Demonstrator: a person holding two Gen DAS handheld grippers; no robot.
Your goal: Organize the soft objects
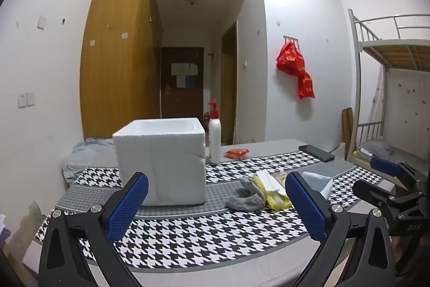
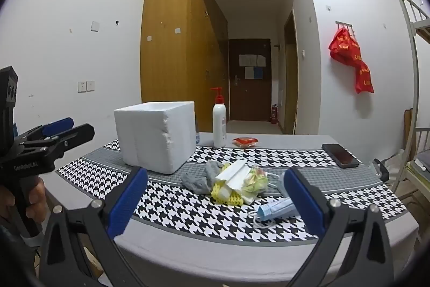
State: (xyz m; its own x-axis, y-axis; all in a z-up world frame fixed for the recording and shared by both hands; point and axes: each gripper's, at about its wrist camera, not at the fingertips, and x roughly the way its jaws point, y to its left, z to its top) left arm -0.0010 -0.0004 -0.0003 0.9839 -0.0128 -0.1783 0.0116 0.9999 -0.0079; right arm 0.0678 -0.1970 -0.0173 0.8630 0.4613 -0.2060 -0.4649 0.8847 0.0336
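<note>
The left claw (image 1: 216, 202) stands wide open over the near edge of the table (image 1: 188, 254), nothing between its blue pads. The right claw (image 2: 215, 197) is spread just as wide and just as empty, low over the near side of the checked cloth (image 2: 188, 209).

Just past the right claw's right pad lies a folded blue face mask (image 2: 274, 210), its white loops on the cloth. A little farther, between the two pads in that view, sits the loose heap of soft things: a grey sock (image 2: 200, 179) on the left, a yellow foam net (image 2: 225, 195) touching it, a white folded sheet (image 2: 232, 174) across the top.

Left of the heap stands an open white foam box (image 2: 156, 136). Behind it to the right is a white pump bottle (image 2: 219, 123) with a red top, then a small red packet (image 2: 245, 141). A dark phone (image 2: 340, 155) lies far right.

A hand (image 2: 29, 195) grips the left claw's handle.
</note>
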